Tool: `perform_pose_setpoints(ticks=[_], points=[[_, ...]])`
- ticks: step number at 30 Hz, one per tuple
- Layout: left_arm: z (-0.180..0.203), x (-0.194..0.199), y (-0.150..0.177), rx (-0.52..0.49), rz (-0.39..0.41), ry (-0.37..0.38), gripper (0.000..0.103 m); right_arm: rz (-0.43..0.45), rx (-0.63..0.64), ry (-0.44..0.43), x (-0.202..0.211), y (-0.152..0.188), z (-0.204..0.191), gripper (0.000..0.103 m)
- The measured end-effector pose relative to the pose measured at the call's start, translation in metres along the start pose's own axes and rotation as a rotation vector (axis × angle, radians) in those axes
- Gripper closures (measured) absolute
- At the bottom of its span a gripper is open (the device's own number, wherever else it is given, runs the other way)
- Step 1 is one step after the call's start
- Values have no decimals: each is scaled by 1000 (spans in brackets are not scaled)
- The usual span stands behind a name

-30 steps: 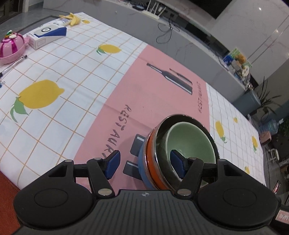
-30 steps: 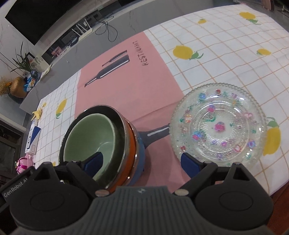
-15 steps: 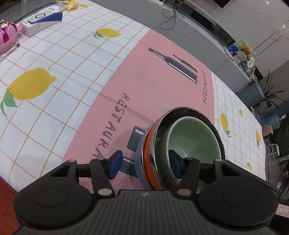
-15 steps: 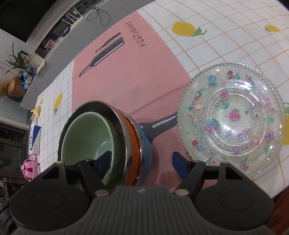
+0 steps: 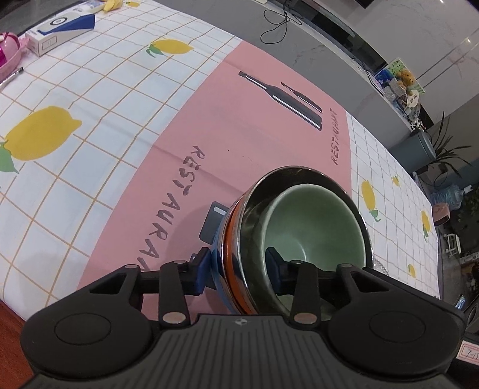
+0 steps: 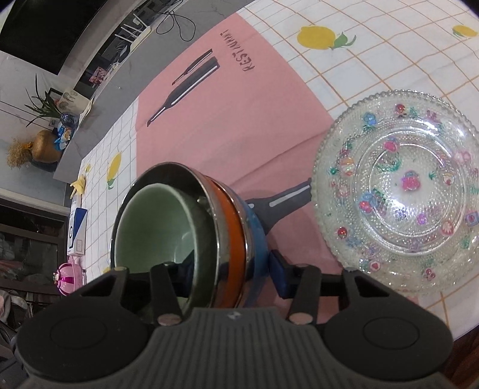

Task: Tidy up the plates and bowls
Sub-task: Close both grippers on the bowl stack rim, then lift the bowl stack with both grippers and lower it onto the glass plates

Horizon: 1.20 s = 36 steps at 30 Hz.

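A stack of nested bowls (image 5: 302,221) stands on the pink part of the tablecloth: a pale green bowl (image 6: 149,227) inside a steel one, with orange and blue bowls beneath. My left gripper (image 5: 238,266) straddles the stack's near wall, one pad on the blue outside and one inside the green bowl. Its jaws are closing and the pads touch the wall. My right gripper (image 6: 230,270) straddles the opposite side the same way, jaws closing on the wall. A clear glass plate (image 6: 398,191) with coloured flowers lies beside the stack.
A white and blue box (image 5: 57,30), a pink container (image 5: 9,51), a pen (image 5: 12,78) and bananas (image 5: 110,3) lie at the table's far left. The table's near edge (image 5: 12,311) runs just below the grippers. A grey counter (image 5: 314,48) stands behind.
Both grippers' jaws have narrowed from wide apart to pinching the stack's wall. The right gripper has sunk a little and rolled. The bowls and plate have stayed put.
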<state>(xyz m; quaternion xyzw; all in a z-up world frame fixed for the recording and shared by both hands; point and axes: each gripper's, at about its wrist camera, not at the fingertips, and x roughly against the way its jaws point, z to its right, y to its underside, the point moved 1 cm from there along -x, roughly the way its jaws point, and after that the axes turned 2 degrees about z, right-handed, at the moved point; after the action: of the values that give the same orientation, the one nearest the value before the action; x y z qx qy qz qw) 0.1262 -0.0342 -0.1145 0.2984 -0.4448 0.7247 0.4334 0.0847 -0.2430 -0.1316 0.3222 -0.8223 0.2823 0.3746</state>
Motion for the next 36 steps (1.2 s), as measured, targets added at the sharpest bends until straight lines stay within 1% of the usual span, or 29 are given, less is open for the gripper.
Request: perform_pose_setpoints(ticks=[5,10,17,20,22,23,28,32,36], points=[[-1,3,2,-4,-2,8,59,2,-3,-1,3,2,2,60],[-1,12,6,-1,6,6,59,11,3,-13,12,5,2,61],[4,31,12,-24,54,12,59,18,8,-50,25,11,2,61],[10,41,14,-34,73,23,59,34,8,-69,36,12,2,61],[15,47,16,-40,87,33,59,51,14,-80,44,12,2,61],[19,49,18,-44,93,38,59,85,11,-91,49,12,2,61],[39,57,24,-74,109,68,59,122,3,-113,71,10,14,61],[60,54,30,-97,104,103,59,160,-20,-121,89,3,30,61],[81,44,38,-117,83,139,59,189,-49,-111,105,-6,51,61]])
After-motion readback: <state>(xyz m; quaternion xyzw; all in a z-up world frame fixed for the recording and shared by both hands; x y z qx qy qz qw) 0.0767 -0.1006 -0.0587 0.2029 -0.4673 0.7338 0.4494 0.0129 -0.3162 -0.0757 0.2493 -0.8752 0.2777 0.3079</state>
